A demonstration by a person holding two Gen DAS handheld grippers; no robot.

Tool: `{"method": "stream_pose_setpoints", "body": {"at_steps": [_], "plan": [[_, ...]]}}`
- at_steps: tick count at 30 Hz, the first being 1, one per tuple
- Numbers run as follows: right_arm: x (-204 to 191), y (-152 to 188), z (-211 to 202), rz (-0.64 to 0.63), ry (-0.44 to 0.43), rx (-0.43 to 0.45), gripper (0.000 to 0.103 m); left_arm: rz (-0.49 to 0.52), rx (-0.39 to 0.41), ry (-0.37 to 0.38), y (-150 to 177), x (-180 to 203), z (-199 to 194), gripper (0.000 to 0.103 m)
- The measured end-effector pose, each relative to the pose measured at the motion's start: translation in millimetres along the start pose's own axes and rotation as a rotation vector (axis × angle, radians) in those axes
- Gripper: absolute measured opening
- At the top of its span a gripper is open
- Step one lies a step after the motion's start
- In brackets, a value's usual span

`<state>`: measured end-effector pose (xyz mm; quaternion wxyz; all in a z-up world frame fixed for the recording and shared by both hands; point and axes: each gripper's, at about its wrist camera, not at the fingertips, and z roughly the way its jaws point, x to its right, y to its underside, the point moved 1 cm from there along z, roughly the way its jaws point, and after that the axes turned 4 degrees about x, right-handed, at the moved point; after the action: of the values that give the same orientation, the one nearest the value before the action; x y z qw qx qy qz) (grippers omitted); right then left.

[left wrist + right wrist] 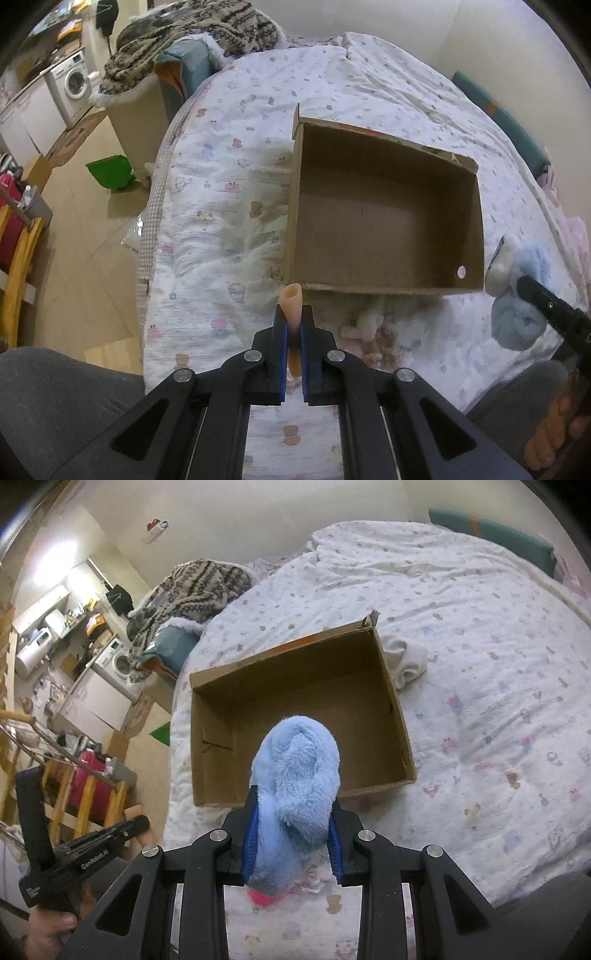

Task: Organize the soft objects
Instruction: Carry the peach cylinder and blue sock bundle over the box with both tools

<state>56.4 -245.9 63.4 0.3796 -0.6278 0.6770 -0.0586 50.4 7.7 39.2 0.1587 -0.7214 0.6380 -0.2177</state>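
Nearest my left wrist camera is my left gripper, its fingers pinched almost together on a small peach-coloured soft tube that stands upright between the blue pads, its open end poking above the fingertips. It hangs over the near edge of the bed, just short of the near left corner of the open cardboard box. The box sits on the patterned quilt toward the bed's left edge, and I see nothing inside it. To the right of the box, near the bed's near edge, I see a fluffy blue plush toy with the black body of my other gripper against it.

In my right wrist view, my right gripper has its fingers spread moderately and closed around that blue plush toy, which bulges up past the fingertips; something pink shows at its lower end. It is held above the bed's near edge, in front of the box's near wall. Beyond the box's far right corner a rolled white sock lies on the quilt, touching the box wall.
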Motion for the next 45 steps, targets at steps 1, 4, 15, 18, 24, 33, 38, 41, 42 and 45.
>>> {"method": "stream_pose_setpoints", "body": {"at_steps": [1,4,15,18,24,33,38,41,42,45], "plan": [[0,-1,0,-0.003,0.000,0.007,0.032,0.002,0.002,-0.006,-1,2,-1,0.006],[5,-4,-1,0.002,-0.017,0.018,0.032,0.023,0.019,-0.023,-6,9,-7,0.006],[25,-11,13,0.023,0.009,0.026,0.032,0.083,0.010,-0.020,-24,31,22,0.006],[28,-15,26,0.013,0.023,0.026,0.032,0.111,0.032,-0.017,-35,36,34,0.005],[33,-29,57,0.018,0.056,0.016,0.032,0.136,0.035,-0.004,-56,49,61,0.006],[39,-41,110,0.008,0.080,-0.026,0.033,0.137,0.037,0.019,-68,61,102,0.006],[42,-28,131,0.000,0.110,-0.071,0.033,0.141,0.026,0.021,-60,59,123,0.006],[38,-23,140,-0.027,0.124,-0.101,0.033,0.128,0.029,0.028,-58,59,127,0.006],[38,-21,143,-0.034,0.129,-0.111,0.033,0.127,0.032,0.028,-57,60,127,0.006],[39,-16,150,-0.034,0.140,-0.142,0.033,0.146,0.039,0.021,-54,63,128,0.006]]}}
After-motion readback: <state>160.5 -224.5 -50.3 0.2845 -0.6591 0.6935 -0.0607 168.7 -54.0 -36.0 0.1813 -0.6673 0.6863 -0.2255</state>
